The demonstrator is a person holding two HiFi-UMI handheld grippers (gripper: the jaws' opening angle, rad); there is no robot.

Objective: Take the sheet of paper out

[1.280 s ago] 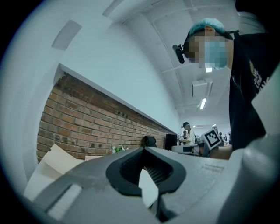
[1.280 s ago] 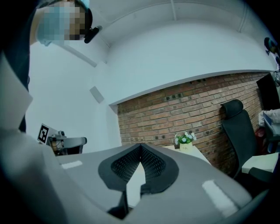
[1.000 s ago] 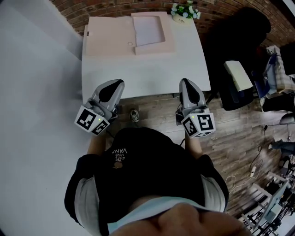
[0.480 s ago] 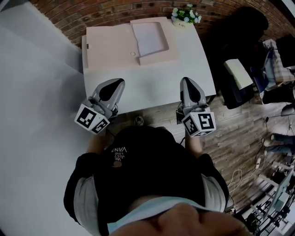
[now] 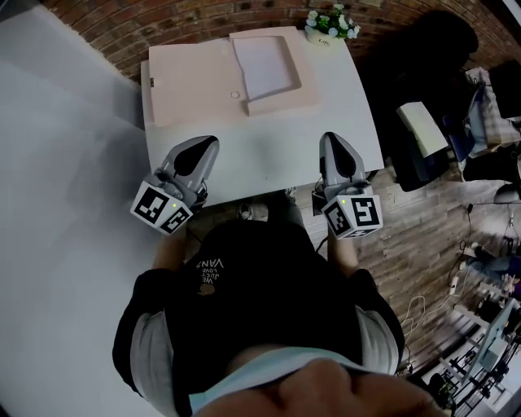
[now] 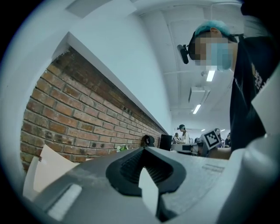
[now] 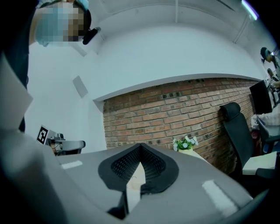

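Black shirt (image 5: 260, 326): pale chest print (image 5: 210, 265), largest line reads "VANZ" (smaller lines beside it too small to read). Cubes on left gripper (image 5: 205, 143) and right gripper (image 5: 334, 140): square black-and-white markers, no letters.

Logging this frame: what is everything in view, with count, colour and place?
table: one, white, in front of the person, against the wall
folder: one, pink, lying open on the table's far half
sheet of paper: one, white, in the folder's right part
flower pot: one, white blooms and green leaves, table's far right corner
office chair: one, black, right of the table
brick wall: one, red-brown, behind the table
floor: one, brown wood, right of the table
left gripper: one, grey, shut and empty, over the table's near edge
right gripper: one, grey, shut and empty, over the near edge
shirt: one, black, on the person
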